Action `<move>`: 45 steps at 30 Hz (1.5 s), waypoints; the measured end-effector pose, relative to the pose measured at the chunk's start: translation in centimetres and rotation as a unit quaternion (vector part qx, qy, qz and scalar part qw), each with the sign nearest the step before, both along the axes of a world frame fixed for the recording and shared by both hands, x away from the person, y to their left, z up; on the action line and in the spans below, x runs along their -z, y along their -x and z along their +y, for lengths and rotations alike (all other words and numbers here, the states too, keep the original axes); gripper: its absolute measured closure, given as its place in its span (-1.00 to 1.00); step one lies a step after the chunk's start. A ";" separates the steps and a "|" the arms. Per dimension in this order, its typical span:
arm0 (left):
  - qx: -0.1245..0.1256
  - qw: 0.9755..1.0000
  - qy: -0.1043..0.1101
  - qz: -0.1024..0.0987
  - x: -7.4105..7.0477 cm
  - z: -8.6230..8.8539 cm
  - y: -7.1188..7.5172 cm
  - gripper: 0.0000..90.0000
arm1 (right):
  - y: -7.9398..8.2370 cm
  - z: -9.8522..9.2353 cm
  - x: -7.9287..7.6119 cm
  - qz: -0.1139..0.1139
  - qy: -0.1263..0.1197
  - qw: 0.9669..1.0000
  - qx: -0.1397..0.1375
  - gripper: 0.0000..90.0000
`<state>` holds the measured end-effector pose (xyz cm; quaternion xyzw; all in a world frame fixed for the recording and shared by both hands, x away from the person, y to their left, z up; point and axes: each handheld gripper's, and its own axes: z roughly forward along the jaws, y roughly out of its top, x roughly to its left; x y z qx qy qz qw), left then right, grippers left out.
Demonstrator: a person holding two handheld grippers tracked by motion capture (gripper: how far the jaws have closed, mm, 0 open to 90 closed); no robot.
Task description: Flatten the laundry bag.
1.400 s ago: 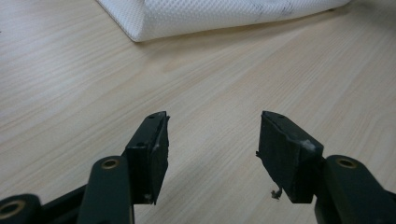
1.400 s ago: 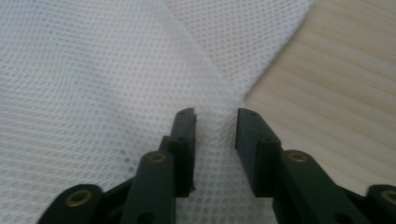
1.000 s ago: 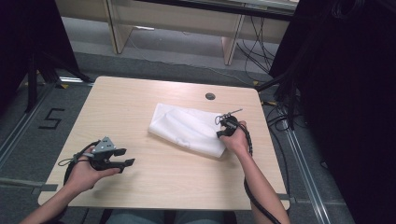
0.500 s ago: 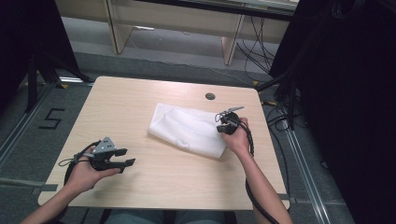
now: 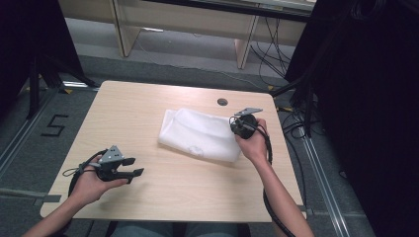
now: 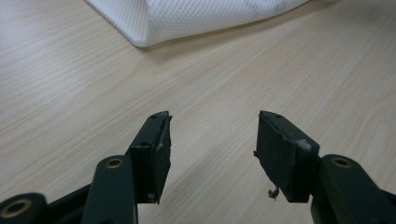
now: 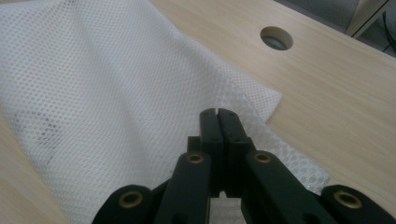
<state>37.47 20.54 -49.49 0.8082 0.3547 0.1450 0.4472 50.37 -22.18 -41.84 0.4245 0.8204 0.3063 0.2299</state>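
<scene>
mesh bag lies slantwise on the table, right gripper clenched at its edge

nearest the person, the left gripper [image 5: 129, 168] rests on the wooden table [image 5: 148, 106] at its front left, jaws spread apart with nothing between them. the right gripper [image 7: 217, 114] is pressed closed above the right end of the white mesh bag [image 5: 200, 134]; whether it pinches any cloth cannot be told. the bag lies flat around the table's middle, its long axis running slantwise from far left to near right. beyond it, a round cable hole [image 5: 222, 101] sits near the far edge. further off are grey floor, a taped numeral [image 5: 54, 125], wooden furniture legs [image 5: 244, 47], and dark cables [image 5: 296, 116] on the right.
</scene>
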 end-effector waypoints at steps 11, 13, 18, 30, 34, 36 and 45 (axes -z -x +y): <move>-0.004 1.000 0.001 0.003 0.1 0.1 0.2 -0.02 | 0.3 -0.1 -0.4 -0.008 0.025 1.000 -0.004 1.00; -0.004 1.000 -0.001 0.004 0.1 0.1 0.3 -0.02 | 0.7 0.1 -0.7 -0.011 0.020 1.000 -0.009 1.00; -0.001 1.000 -0.005 0.005 0.1 0.1 0.3 -0.01 | 1.8 0.2 -1.0 -0.024 0.022 0.999 -0.034 1.00; 0.004 1.000 -0.015 0.003 0.2 -0.1 0.2 0.00 | 5.2 0.1 0.3 -0.022 0.020 0.997 -0.077 1.00; 0.003 1.000 -0.012 0.006 0.2 -0.1 0.2 0.00 | 5.8 0.2 0.5 -0.016 0.018 0.996 -0.085 1.00; 0.003 1.000 -0.011 0.006 0.3 -0.1 0.2 0.00 | 6.4 0.4 0.7 -0.015 0.022 0.995 -0.099 1.00; 0.008 1.000 -0.012 0.004 0.3 -0.2 0.3 0.00 | 8.4 1.8 1.8 -0.011 0.025 0.989 -0.143 1.00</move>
